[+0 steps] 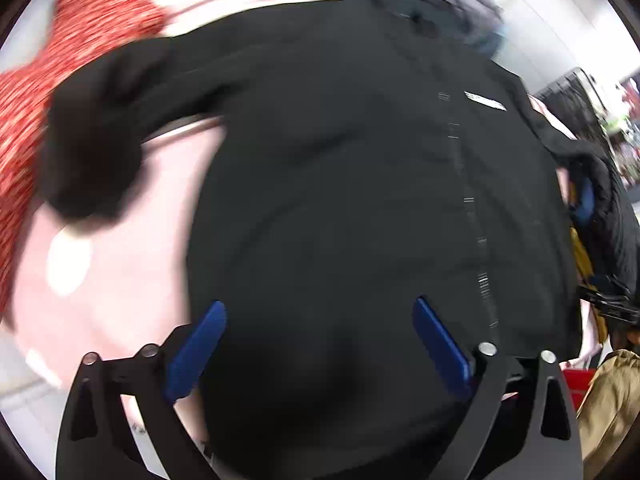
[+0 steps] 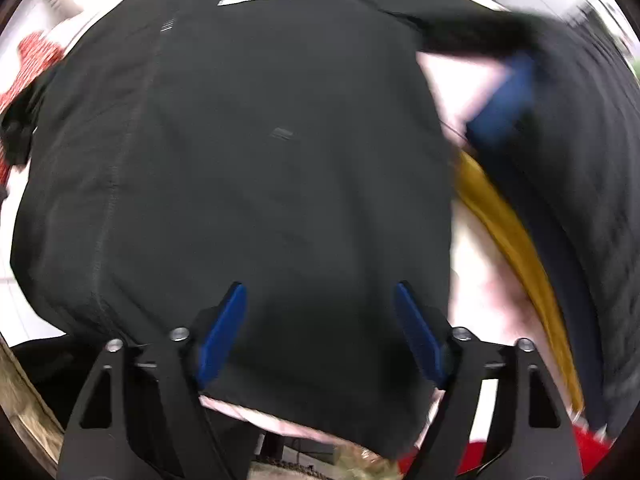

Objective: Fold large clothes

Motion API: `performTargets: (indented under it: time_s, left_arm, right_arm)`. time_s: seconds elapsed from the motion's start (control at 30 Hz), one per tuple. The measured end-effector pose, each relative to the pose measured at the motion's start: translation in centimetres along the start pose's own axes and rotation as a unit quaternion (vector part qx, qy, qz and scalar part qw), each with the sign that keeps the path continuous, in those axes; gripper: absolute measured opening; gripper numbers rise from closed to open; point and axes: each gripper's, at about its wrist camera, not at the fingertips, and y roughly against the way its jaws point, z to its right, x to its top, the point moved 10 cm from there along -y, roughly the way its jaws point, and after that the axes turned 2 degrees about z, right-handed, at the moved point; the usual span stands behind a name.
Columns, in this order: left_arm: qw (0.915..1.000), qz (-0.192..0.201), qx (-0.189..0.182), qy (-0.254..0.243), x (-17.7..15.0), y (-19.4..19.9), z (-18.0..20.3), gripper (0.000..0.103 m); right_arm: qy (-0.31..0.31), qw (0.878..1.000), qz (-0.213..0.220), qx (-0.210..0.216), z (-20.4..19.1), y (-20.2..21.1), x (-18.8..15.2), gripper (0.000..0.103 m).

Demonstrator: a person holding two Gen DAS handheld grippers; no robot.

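From the left wrist, the left gripper (image 1: 320, 344) hovers with blue fingers spread wide over a large black fabric garment (image 1: 340, 180) lying on a pale pink surface (image 1: 120, 280), beside a red speckled cloth (image 1: 80, 32). From the right wrist, the right gripper (image 2: 320, 328) is likewise spread wide above the same garment (image 2: 260, 160), with a mustard-yellow cloth (image 2: 516, 248) just beside it

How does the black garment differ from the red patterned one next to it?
The black garment is plain and dark; the red patterned cloth is red flecked with white. The black garment fills most of the left wrist view, spread across the pink surface, while the red cloth shows only at the upper left edge. The black garment lies under both open grippers' jaws; the red cloth lies off to the side. Both rest on the pink surface.
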Motion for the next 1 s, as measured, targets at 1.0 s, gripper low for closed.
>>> performTargets:
  time_s: [1.0]
  left_arm:
    - [0.9888, -0.112, 0.098, 0.011, 0.2, -11.2, 5.2, 0.097]
  right_arm:
    - [-0.006, 0.995, -0.089, 0.044, -3.8, -7.2, 9.6, 0.098]
